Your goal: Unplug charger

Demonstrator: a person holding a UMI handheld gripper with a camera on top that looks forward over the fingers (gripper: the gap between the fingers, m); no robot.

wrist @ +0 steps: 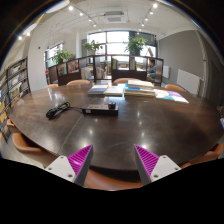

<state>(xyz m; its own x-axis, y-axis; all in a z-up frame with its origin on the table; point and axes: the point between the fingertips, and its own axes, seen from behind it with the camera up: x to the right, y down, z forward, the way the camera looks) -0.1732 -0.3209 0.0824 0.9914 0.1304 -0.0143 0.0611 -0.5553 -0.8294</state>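
Dark wood table (120,130) spreads ahead of the gripper (113,162), whose fingers stand wide apart, holding nothing. Going left to right: the charger (57,110) with its cord lies at about ten o'clock, well beyond the fingers; a black box (99,109) sits near twelve; books (140,91) lie at one. Plug and socket are too small to make out.

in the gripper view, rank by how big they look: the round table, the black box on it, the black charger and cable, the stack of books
1. Round table, by far the largest.
2. Stack of books.
3. Black box, close to the books; the books lie farther away, so this order is unsure.
4. Black charger and cable.
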